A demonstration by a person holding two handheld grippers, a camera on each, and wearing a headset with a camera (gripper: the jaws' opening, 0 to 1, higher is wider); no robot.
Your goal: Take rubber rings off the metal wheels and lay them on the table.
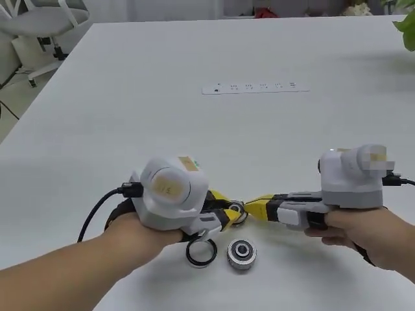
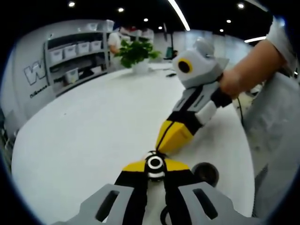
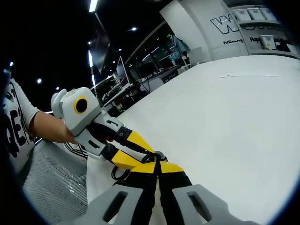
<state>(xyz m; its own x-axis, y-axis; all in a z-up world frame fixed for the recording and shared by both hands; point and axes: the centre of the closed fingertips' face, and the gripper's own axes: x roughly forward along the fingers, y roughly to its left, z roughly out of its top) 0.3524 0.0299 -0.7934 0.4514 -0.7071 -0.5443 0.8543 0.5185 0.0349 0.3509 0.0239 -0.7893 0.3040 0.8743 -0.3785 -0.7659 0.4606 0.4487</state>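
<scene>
A small metal wheel point(image 1: 237, 211) with a black rubber ring on it hangs just above the white table point(image 1: 214, 142), between the two grippers. My left gripper point(image 1: 228, 214) is shut on the wheel point(image 2: 155, 163), its yellow tips on either side. My right gripper point(image 1: 249, 208) comes in from the right; its jaws point(image 3: 158, 165) are pressed together at the wheel's rim point(image 3: 158, 156), seemingly pinching the ring. A loose black rubber ring point(image 1: 200, 253) and a bare metal wheel point(image 1: 241, 253) lie on the table in front of the grippers.
A socket panel point(image 1: 254, 87) is set into the table farther back. An office chair point(image 1: 40, 23) stands off the far left corner and a potted plant point(image 2: 137, 51) at the far right. The left gripper's black cable point(image 1: 97, 212) trails to the left.
</scene>
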